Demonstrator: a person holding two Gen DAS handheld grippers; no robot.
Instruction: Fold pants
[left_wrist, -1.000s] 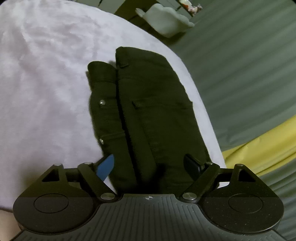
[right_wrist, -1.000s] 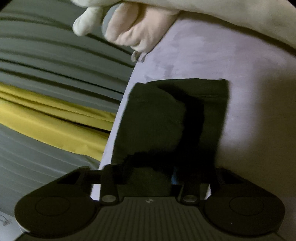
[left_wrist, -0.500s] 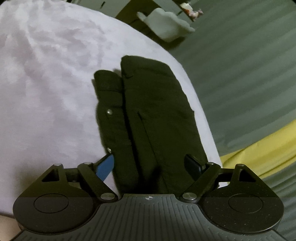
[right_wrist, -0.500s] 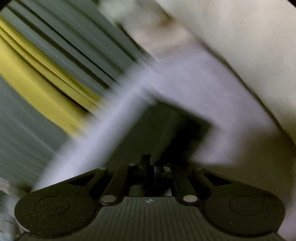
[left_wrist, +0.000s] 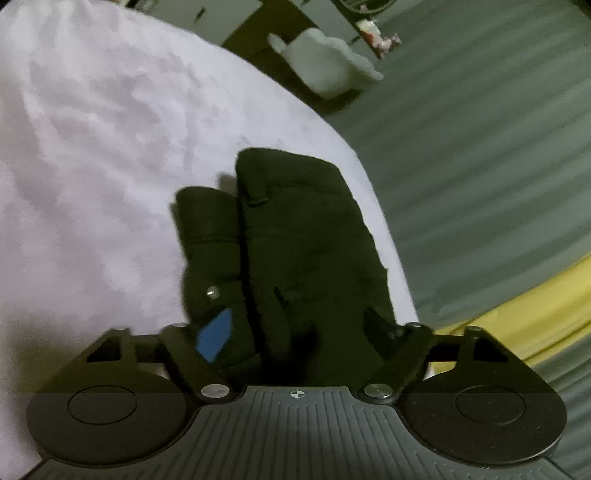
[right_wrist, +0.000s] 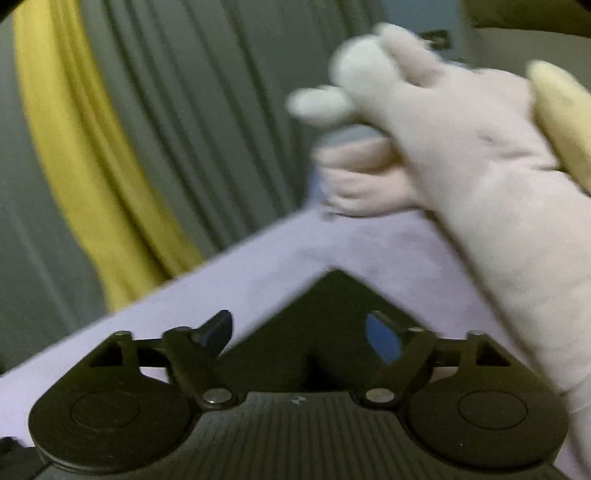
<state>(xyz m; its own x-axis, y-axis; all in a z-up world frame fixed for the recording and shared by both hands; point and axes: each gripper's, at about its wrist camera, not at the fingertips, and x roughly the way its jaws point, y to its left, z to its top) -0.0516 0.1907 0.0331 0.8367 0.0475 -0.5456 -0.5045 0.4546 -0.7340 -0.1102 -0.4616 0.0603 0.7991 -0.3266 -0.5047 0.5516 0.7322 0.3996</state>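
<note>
Dark folded pants (left_wrist: 295, 240) lie on a pale lilac bed sheet (left_wrist: 92, 166) near its right edge. My left gripper (left_wrist: 295, 325) is open, its jaws spread wide just above the near end of the pants, holding nothing. In the right wrist view a dark corner of the pants (right_wrist: 325, 314) points up between the jaws of my right gripper (right_wrist: 303, 332), which is open and empty. The right view is blurred.
A white plush toy (left_wrist: 325, 59) lies beyond the bed corner and also shows, with pale bedding, in the right wrist view (right_wrist: 424, 140). Grey striped cloth (left_wrist: 480, 166) with a yellow band (left_wrist: 517, 310) borders the sheet's edge.
My right gripper closed briefly, then opened again while swinging and tilting, so the pants now show only as a corner. My left gripper shifted slightly over the pants and stayed open.
</note>
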